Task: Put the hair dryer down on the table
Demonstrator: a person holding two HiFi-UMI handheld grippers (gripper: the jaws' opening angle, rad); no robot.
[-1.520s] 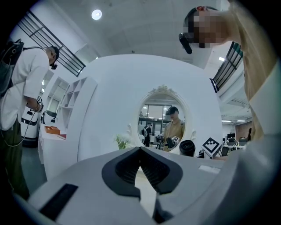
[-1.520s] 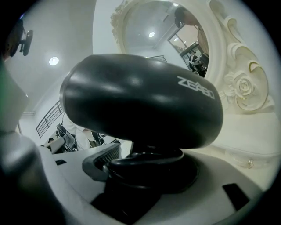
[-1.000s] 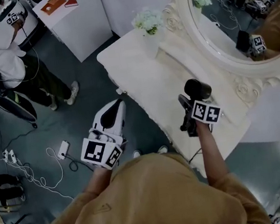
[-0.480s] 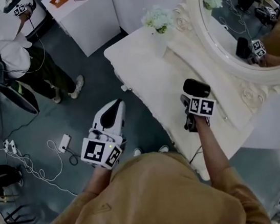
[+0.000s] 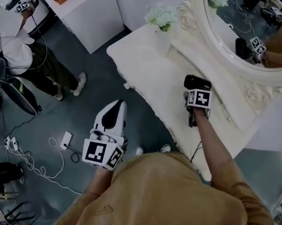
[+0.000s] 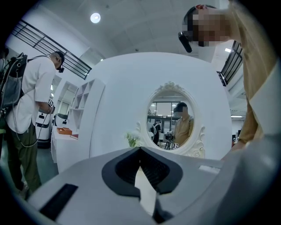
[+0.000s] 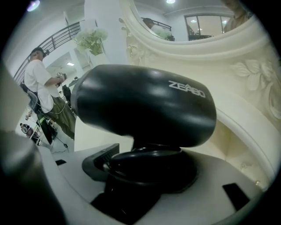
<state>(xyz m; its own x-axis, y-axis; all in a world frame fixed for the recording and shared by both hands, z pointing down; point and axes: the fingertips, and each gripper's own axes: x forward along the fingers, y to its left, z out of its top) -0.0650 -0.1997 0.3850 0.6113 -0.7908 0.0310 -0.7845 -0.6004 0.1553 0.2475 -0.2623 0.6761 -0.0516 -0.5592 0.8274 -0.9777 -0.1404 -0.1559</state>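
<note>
Dryer (image 7: 145,105): black, barrel lying crosswise, handle clamped between the jaws of the right gripper (image 7: 145,169). In the head view the dryer (image 5: 197,82) sits over the white table (image 5: 146,72), near the mirror (image 5: 238,23) and well apart from the flowers (image 5: 161,17).

Right gripper (image 5: 195,96): closed on the handle, firm by the look of it.

Left gripper (image 5: 115,108): out over the floor beside the table's edge. In the left gripper view its (image 6: 140,163) tips meet and nothing sits between them.

Step in hand: carry and lowering, by judgement. The dryer is not yet set down, since pale tabletop shows under the barrel in the right gripper view.

Next move calls for: bringing the dryer down until it rests flat on a bare part of the table, then parting the right jaws and drawing back clear of the handle. A round barrel may roll once freed.

Hidden or unclear:
- Most of the handle, buried in the jaws.
- A dark piece below the right gripper in the head view; cord or handle end, cannot tell.
- Exact gap between dryer and table.
- Near table corner, behind the person's arm.
</note>
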